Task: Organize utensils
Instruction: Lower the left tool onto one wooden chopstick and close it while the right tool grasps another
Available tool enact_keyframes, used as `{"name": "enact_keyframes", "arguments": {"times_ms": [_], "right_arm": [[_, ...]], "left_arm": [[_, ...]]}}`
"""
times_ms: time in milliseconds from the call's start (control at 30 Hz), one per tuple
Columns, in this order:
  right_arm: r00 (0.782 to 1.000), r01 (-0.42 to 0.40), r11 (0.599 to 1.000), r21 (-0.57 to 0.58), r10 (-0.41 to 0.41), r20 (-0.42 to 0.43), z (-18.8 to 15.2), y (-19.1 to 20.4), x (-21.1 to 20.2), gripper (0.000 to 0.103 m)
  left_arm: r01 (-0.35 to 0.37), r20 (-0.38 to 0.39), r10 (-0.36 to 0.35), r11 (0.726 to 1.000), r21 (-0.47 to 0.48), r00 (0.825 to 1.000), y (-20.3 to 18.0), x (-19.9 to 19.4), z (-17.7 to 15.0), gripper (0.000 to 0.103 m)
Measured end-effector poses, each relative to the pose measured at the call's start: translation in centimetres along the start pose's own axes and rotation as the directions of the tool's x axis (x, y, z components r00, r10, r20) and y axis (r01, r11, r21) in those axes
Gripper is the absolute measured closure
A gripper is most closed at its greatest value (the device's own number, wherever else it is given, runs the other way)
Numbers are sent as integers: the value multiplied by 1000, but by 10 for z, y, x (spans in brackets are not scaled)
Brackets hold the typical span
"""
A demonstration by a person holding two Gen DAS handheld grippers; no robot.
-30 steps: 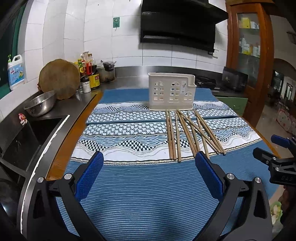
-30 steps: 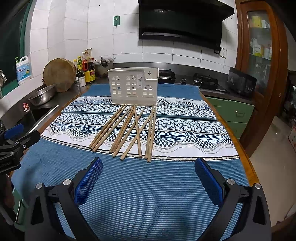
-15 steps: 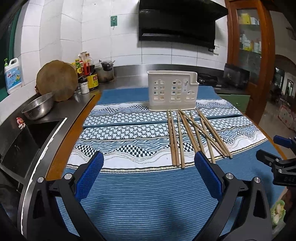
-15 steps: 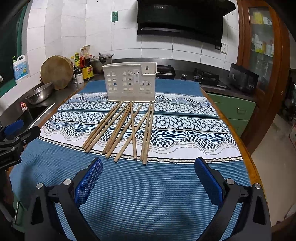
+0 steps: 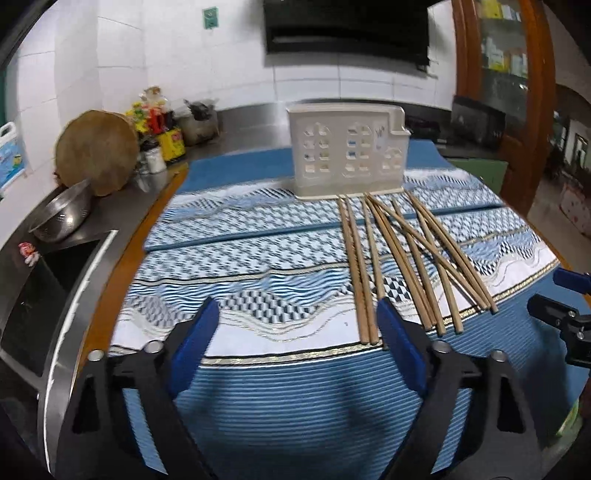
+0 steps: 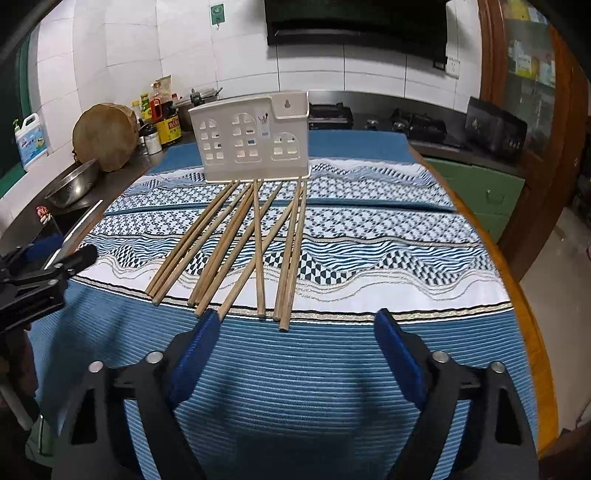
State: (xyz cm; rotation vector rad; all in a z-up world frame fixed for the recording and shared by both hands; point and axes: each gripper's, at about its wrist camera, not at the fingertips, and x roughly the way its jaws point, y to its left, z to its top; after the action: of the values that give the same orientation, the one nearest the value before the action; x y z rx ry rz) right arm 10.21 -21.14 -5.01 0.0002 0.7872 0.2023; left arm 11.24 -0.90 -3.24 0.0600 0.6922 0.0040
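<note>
- Kitchen counter under white wall tiles carries a blue striped mat [image 6: 295,387] with a blue-and-white patterned cloth [image 6: 369,243] laid over its far part.
- Compared with 0.5 s ago, both cameras sit closer to the chopsticks: the left gripper [image 5: 297,325] now has its right fingertip beside the near ends of the leftmost sticks, and the right gripper [image 6: 295,332] has its left fingertip at the near end of 1 stick.
- Both grippers have their blue-padded fingers spread wide, holding nothing.
- Wooden chopsticks [image 6: 255,243] [image 5: 399,258] lie loose on the cloth, fanned and partly crossing, their far ends just in front of the holder.
- White utensil holder [image 6: 255,138] [image 5: 347,147] stands upright on the cloth; its inside cannot be seen.
- Left of the mat: a steel bowl [image 5: 62,216], a round wooden block [image 5: 98,151] leaning at the wall, and condiment bottles [image 6: 162,110].
- Dark range hood [image 6: 354,26] hangs above.
</note>
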Motion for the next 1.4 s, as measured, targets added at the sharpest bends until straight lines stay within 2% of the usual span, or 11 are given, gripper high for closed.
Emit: {"name": "enact_keyframes", "arguments": {"times_ms": [33,233,400,500,633,833,1067,1300,1400], "right_arm": [[1000,1,1000,0,-1,-4,1,0,3,24],[999,-17,1000,13,17,-32,2,-6,16,38],[998,-32,999,25,34,-57,4,-10,28,53],[997,-45,999,27,46,-62,5,-9,32,61],[992,-107,994,9,108,-67,8,0,35,73],[984,-162,986,-34,159,-78,15,16,45,78],[984,-148,986,-75,140,-110,17,26,64,88],[984,-133,987,-88,121,-133,13,28,76,89],[985,-129,987,-95,116,-131,13,29,78,91]], "left_arm": [[7,-12,-7,1000,5,1000,-2,5,1,31],[77,-82,-77,997,-8,994,-6,36,3,45],[103,-124,-102,995,-4,987,-10,53,4,54],[114,-142,-113,993,1,983,-13,62,4,56],[131,-156,-129,991,2,979,-13,68,3,60],[150,-168,-147,989,5,975,-10,74,2,67],[184,-168,-183,983,-15,968,-7,77,3,69],[222,-158,-220,975,-4,963,-15,75,6,70],[224,-169,-220,975,5,961,-19,80,7,73]]}}
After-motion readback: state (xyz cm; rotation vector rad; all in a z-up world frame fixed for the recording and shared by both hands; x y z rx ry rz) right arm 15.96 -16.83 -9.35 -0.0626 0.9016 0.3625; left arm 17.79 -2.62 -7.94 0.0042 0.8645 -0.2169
